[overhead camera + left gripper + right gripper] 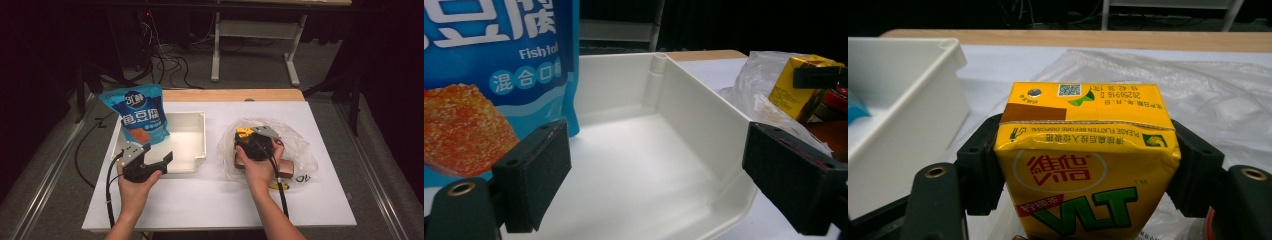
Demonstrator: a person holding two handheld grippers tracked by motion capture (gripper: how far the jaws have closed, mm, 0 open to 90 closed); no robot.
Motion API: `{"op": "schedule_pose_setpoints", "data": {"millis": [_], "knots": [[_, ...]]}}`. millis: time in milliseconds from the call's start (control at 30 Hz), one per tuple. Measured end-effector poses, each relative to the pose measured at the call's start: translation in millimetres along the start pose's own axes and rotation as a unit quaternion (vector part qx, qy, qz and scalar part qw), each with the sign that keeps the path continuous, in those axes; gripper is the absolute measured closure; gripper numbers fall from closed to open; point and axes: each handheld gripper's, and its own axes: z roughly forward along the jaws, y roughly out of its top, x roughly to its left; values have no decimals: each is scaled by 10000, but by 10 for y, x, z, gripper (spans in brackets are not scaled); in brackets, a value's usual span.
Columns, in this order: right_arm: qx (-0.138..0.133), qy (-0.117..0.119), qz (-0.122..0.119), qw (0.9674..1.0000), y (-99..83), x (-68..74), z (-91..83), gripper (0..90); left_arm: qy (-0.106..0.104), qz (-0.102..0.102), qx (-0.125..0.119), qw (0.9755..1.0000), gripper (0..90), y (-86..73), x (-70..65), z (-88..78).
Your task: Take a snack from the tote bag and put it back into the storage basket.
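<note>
Two grippers: left gripper (649, 175) fingers released; right gripper (1088, 167) grasping half-cropped drink carton (1083, 155).

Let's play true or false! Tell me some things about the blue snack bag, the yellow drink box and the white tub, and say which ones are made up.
1. The right gripper squeezes the yellow drink box. True.
2. The left gripper is clamped shut. False: its jaws are wide apart.
3. The blue snack bag lies flat on the table. False: it stands upright by the white tub.
4. A clear plastic bag lies under the right hand. True.
</note>
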Motion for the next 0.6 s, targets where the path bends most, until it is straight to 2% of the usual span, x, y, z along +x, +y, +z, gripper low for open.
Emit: {"op": "schedule_pose_setpoints", "data": {"millis": [300,500,600], "knots": [[-180,505,-64,9985,219,-60,-208,303,-331,78,-70,9994,146,77,-152,63],[-308,723,-208,9967,362,-32,-346,304,-525,176,-8,9985,148,111,-309,199],[-348,858,-199,9955,422,-23,-408,305,-668,273,-8,9974,149,136,-410,277]]}}
